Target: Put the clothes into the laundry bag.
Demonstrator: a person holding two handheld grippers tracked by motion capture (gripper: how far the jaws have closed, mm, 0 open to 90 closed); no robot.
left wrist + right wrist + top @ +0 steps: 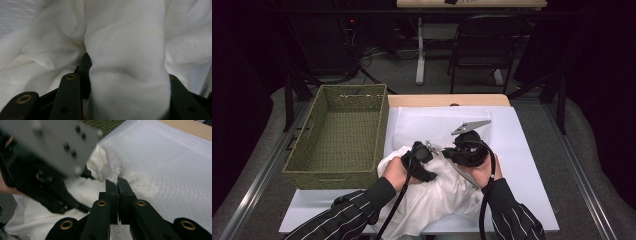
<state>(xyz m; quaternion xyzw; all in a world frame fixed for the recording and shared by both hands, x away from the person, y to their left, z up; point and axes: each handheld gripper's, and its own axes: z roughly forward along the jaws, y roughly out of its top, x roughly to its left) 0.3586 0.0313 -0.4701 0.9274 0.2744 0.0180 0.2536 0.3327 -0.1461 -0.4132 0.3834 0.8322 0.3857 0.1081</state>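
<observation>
Both grippers clench: left gripper point(125, 82) bunching the cream garment point(437, 192), right gripper point(117, 185) pinching mostly the white mesh cover point(170, 165), so lifting risks dragging that.

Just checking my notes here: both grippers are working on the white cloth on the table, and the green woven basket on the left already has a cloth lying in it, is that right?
Not quite. The green woven basket is empty, as the high view shows. The rest holds: the left gripper and the right gripper are both at the white cloth on the table.
</observation>
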